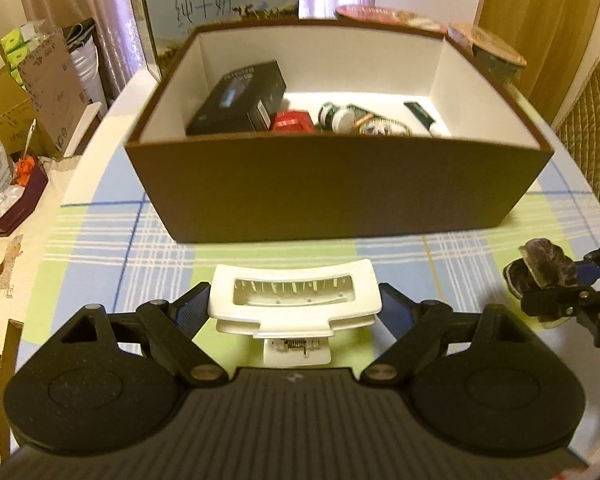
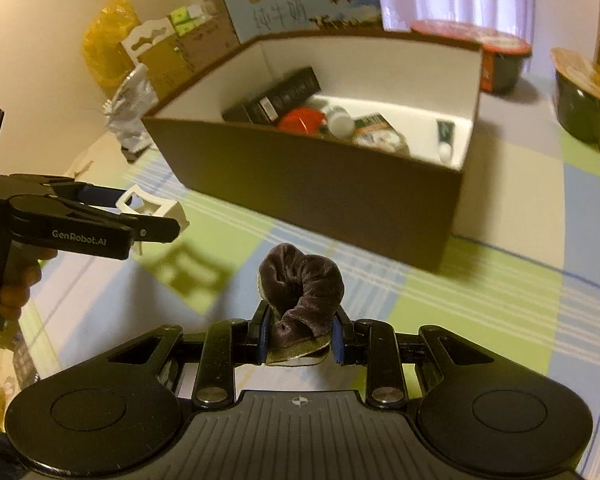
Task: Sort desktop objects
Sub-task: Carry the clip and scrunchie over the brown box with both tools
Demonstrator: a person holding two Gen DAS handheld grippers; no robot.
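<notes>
You hold one object in each gripper in front of the brown cardboard box.

Your left gripper is pinching a white plastic hair claw clip between its two fingers, above the green and blue checked tablecloth. Your right gripper is pressed on a dark purple velvet scrunchie, also over the cloth, near the box. Inside the white-lined box lie a black rectangular carton, a red round tin and a small bottle with white cap. Behind the box stands a blue milk carton box.
</notes>
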